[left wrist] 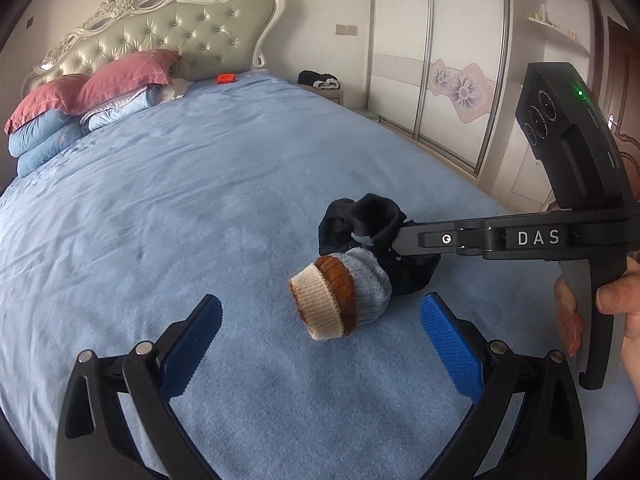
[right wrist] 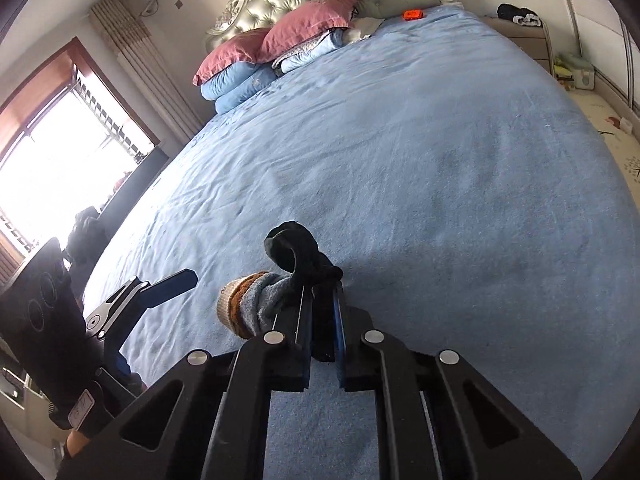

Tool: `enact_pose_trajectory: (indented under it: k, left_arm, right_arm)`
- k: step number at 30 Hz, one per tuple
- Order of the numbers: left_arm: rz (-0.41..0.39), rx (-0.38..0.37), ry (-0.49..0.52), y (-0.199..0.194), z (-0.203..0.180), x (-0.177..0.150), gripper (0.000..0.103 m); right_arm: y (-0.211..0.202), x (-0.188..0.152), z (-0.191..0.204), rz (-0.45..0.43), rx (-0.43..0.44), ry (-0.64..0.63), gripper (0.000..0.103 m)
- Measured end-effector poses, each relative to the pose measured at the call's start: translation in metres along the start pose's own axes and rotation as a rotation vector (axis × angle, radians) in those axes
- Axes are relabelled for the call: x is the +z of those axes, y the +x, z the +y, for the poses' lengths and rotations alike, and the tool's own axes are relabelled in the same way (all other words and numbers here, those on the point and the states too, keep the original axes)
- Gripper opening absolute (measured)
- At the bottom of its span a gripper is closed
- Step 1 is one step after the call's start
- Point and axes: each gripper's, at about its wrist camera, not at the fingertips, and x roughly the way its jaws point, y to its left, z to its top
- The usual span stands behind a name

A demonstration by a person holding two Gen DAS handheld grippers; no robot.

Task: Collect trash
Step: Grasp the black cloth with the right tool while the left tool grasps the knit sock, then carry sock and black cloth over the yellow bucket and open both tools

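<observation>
A dark navy sock (left wrist: 368,220) and a grey-blue sock with a brown and cream cuff (left wrist: 340,296) hang together over the blue bed cover (left wrist: 200,220). My right gripper (left wrist: 396,240) comes in from the right and is shut on the dark sock. In the right wrist view the same gripper (right wrist: 322,280) pinches the dark sock (right wrist: 296,248), with the cuffed sock (right wrist: 248,304) bunched at its left. My left gripper (left wrist: 320,320) is open, its blue pads (left wrist: 448,340) on either side just below the cuffed sock, not touching it. It also shows in the right wrist view (right wrist: 172,284).
Pink and light blue pillows (left wrist: 80,100) lie stacked by the tufted headboard (left wrist: 180,28). A small orange object (left wrist: 226,78) sits on the bed's far end. A bedside cabinet with dark clothing (left wrist: 320,80) and a sliding wardrobe (left wrist: 440,60) stand to the right. A window (right wrist: 60,152) is at left.
</observation>
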Motion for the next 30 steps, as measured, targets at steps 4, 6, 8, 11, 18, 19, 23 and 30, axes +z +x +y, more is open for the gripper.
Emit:
enact_pose_trajectory:
  k: [4,6,8,11,18,19,23,30]
  left_arm:
    - [0.030,0.004,-0.015,0.014,-0.001,0.008,0.099]
    - [0.056,0.004,-0.043,0.022,0.002,0.011,0.099]
    - [0.075,-0.023,-0.072,0.030,0.004,0.013,0.091]
    - [0.126,-0.029,-0.084,0.042,0.005,0.012,0.067]
    - [0.061,-0.011,-0.050,0.031,-0.006,0.012,0.042]
    - [0.043,-0.008,-0.045,0.025,-0.009,0.011,0.042]
    - [-0.010,-0.004,-0.024,-0.003,-0.027,0.009,0.042]
    - [-0.070,-0.010,0.027,-0.061,-0.073,-0.003,0.042]
  right_arm:
    - [-0.023,0.006,-0.008,-0.077,-0.044,0.017,0.009]
    - [-0.033,0.010,-0.010,-0.112,-0.073,0.011,0.009]
    - [-0.041,0.012,-0.012,-0.130,-0.071,0.015,0.009]
    - [-0.042,0.010,-0.009,-0.130,-0.074,0.003,0.009]
    - [-0.039,0.000,0.005,-0.115,-0.088,-0.053,0.009]
    - [-0.043,-0.002,0.007,-0.117,-0.093,-0.066,0.009]
    - [-0.064,-0.013,0.017,-0.136,-0.091,-0.096,0.009]
    - [-0.130,-0.054,0.040,-0.208,-0.084,-0.146,0.009]
